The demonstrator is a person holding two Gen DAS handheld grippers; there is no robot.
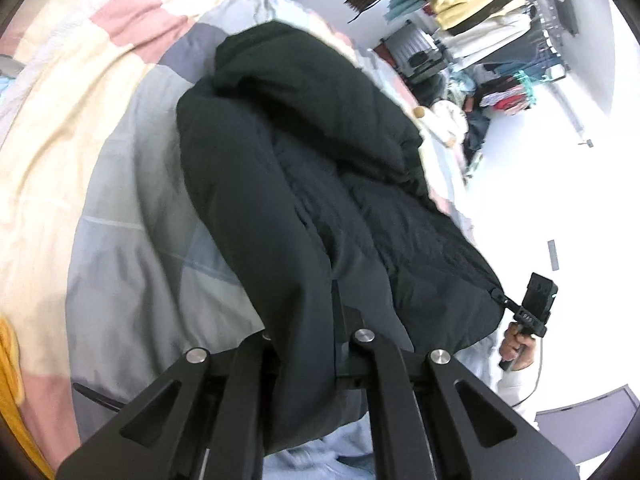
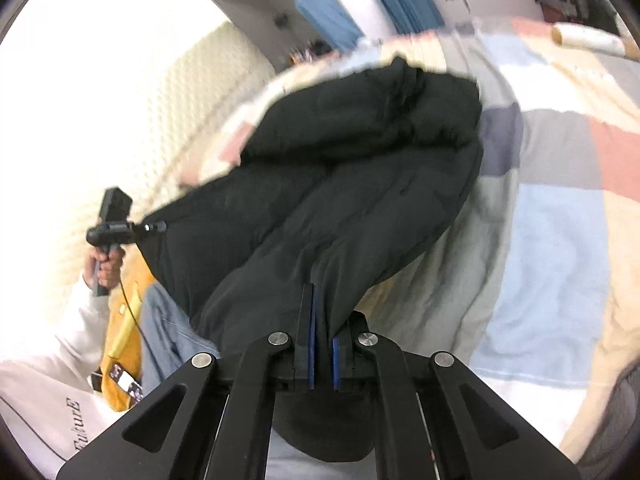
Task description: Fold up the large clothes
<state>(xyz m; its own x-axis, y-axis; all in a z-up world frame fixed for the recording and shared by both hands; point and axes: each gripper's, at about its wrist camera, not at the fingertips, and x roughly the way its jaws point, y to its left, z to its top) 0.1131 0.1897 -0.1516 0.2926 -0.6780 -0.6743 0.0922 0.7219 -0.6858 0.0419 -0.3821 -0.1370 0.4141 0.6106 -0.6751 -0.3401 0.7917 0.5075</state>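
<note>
Left wrist view: one black padded jacket [image 1: 304, 184], matte and puffy, hangs lifted over a bed's patchwork quilt [image 1: 100, 128] of soft pastel blocks. The left gripper [image 1: 344, 320] has its jaws clamped on the hem.

Right wrist view: the right gripper [image 2: 322, 316], two blue-padded jaws, pinches the jacket's [image 2: 344, 168] other corner.

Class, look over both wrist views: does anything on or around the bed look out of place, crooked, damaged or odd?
Nothing looks damaged or spilled. The black jacket is bunched and lopsided on the patchwork quilt, its near edge pinched up by the left gripper and right gripper. A roll lies loose on the bed's far side.
</note>
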